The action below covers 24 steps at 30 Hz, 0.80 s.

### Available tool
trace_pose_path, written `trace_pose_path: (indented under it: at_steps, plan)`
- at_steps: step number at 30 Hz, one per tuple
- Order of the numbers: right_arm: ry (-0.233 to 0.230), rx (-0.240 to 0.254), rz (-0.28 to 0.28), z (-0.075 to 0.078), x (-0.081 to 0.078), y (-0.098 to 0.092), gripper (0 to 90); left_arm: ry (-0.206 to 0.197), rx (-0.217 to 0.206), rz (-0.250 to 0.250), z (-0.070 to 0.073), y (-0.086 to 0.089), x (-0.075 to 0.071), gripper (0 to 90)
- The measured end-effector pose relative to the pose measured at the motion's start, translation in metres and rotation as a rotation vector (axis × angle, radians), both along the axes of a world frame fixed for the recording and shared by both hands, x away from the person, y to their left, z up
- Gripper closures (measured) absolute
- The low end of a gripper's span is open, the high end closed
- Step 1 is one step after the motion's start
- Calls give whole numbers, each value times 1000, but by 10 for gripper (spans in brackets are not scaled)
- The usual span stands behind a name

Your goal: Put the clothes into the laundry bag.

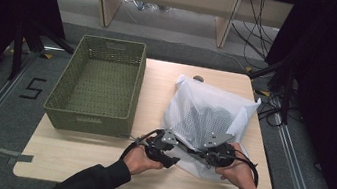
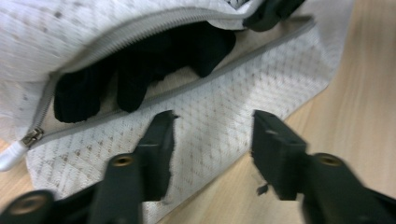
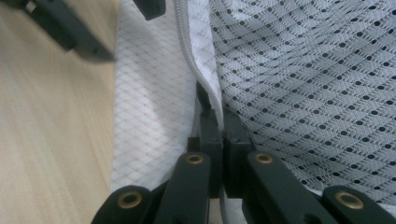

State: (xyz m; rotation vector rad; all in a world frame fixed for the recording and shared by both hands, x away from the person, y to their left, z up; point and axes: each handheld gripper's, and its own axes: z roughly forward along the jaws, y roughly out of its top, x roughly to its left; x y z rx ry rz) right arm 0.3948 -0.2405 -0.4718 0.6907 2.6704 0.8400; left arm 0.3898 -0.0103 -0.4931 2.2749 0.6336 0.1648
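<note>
High view: white mesh laundry bag (image 1: 209, 113) sat on the table (image 1: 95, 164) right of centre, the green basket (image 1: 97, 84) at about 9 o'clock from it, apart from it. My left gripper (image 1: 170, 159) and right gripper (image 1: 201, 152) both worked the bag's near edge, at roughly 6 o'clock of the bag. Risk as I judged it: only my right held the opening up, so a slip there would drop the flap over the dark garment inside and shut off my reach. Left gripper view: my left gripper (image 2: 212, 135) stood parted, nothing between the jaws, no pad pressing, hovering over the lower flap of the bag (image 2: 215, 102). The black garment (image 2: 140, 70) lay inside the unzipped opening at about 11 o'clock from my jaws, near but not touching; zipper pull (image 2: 31, 137) at 9 o'clock. Going in too shallow could pinch the mesh flap instead of the garment, or snag the zipper (image 2: 261, 51). Right gripper view: my right gripper (image 3: 219, 123) was clamped tight on the zipper edge (image 3: 208, 88) of the bag, mesh spreading to 1–3 o'clock, bare table (image 3: 46, 130) at 9 o'clock. Thin hem, narrow bite; pulling hard could tear it free.
</note>
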Motion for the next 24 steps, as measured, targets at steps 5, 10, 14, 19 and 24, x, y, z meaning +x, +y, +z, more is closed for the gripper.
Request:
trace_pose_path:
  at_steps: [5,10,14,19,24]
  plan:
    - [12,0,-7,-1,1,0,900,6,68,-58,-6,-4,3,347]
    - [14,3,-4,-2,3,1,900,-18,104,-61,-12,-8,0,541]
    - [16,3,-6,-2,3,1,899,-15,74,-5,-12,-11,2,792]
    - [10,-1,-3,-1,4,1,899,-5,62,15,-12,-10,-1,886]
    - [18,1,7,-5,4,6,899,5,97,-22,-10,0,-10,893]
